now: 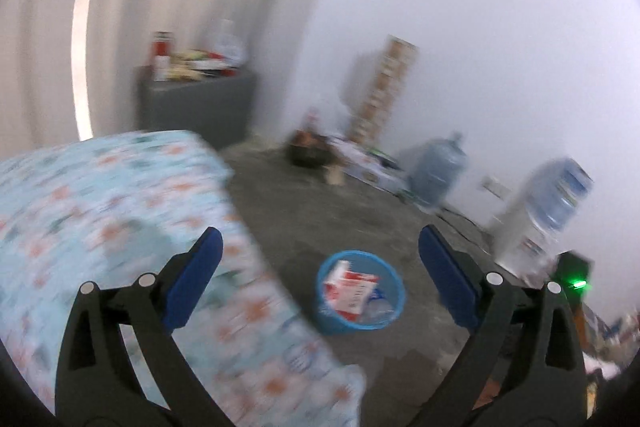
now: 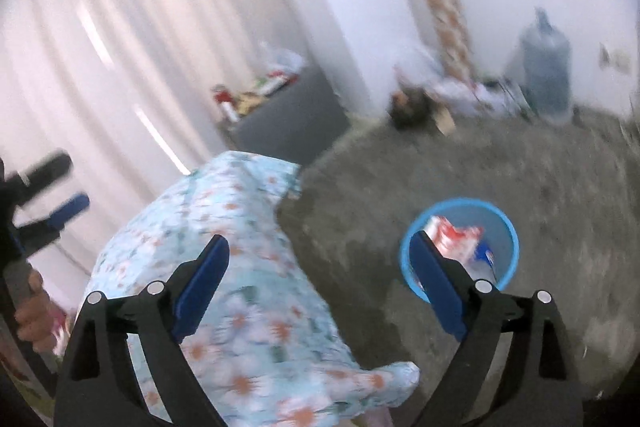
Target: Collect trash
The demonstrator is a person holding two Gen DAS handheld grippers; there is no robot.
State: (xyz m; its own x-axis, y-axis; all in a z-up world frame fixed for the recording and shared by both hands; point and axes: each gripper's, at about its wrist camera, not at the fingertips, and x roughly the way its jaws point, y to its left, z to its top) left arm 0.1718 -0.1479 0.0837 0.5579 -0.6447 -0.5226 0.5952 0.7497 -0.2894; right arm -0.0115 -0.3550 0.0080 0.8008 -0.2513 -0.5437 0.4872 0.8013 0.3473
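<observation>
- Trash is lying in a blue bin (image 1: 361, 293) that is standing on the grey floor (image 1: 304, 211); a red and white carton (image 1: 349, 287) is sitting on top of the pile inside, with something pale and clear beside it.
- Left gripper (image 1: 320, 275) is hanging above the floor with its blue fingers (image 1: 195, 281) spread wide and nothing between them; the bin is showing in the gap, well below.
- Right gripper (image 2: 320, 285) is likewise gaping wide and gripping nothing; its right finger (image 2: 438, 289) is overlapping the near rim of the bin in its own view.
- A table under a light blue flowered cloth (image 2: 224, 267) is standing just beside the bin.
- At the left edge of the right wrist view, a person's hand (image 2: 34, 315) is holding the handle of the other gripper.
- Two big water bottles (image 1: 438, 171) are standing by the white wall (image 1: 480, 27); both views are blurring with motion.
</observation>
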